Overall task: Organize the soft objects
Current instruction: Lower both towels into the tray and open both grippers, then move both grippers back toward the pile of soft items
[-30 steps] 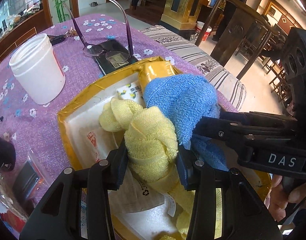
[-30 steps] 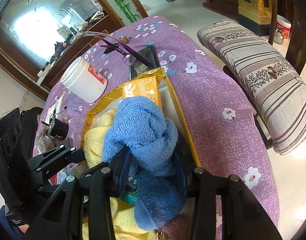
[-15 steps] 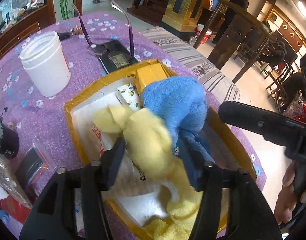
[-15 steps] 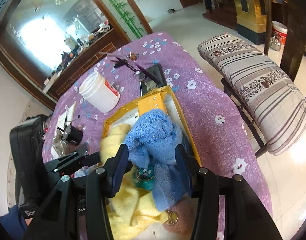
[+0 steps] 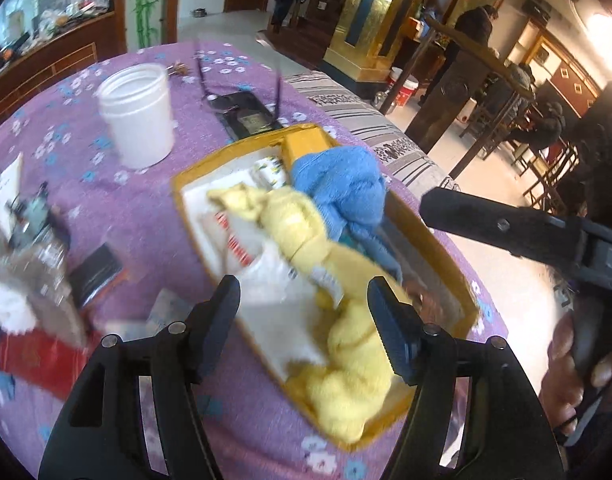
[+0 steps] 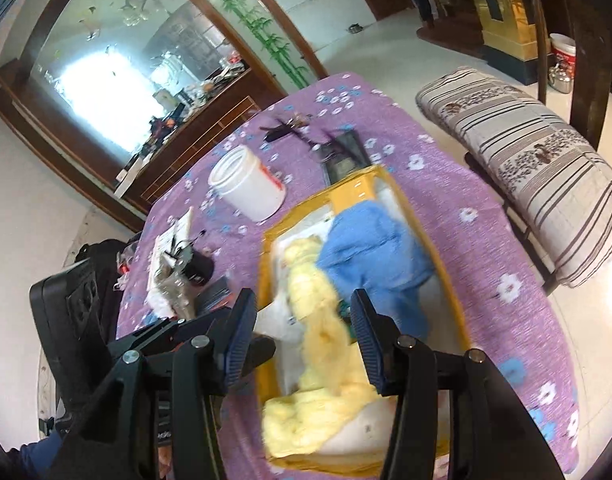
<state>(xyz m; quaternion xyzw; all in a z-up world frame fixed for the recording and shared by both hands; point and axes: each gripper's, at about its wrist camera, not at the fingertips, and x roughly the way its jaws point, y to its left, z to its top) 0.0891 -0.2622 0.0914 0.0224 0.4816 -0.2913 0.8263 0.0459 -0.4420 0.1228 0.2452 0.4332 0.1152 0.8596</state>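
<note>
Close to us, our left gripper [image 5: 304, 306] is open wide, with nothing held. Its jaws have just been opening, and the yellow towel [image 5: 329, 280] lies below them, not pinched. Our right gripper [image 6: 300, 322] is open too and holds nothing. Its jaws have just opened a little, and the towels lie under it in the box.

Just past the grippers sits the yellow box [image 6: 445, 264] on the desk [image 5: 154, 208], which has a purple cloth with flowers. The yellow towel is knotted and stretches along the box from the near end. The blue towel [image 6: 373, 248] is bunched up at the far end, touching the yellow one.

Left of the box we see small, blurry things. Farther back stands a white jar [image 5: 136, 114]. Behind the box lie glasses [image 5: 242, 76] on a dark phone [image 5: 246, 116]. Past the desk is a striped cushion [image 6: 525, 148].
</note>
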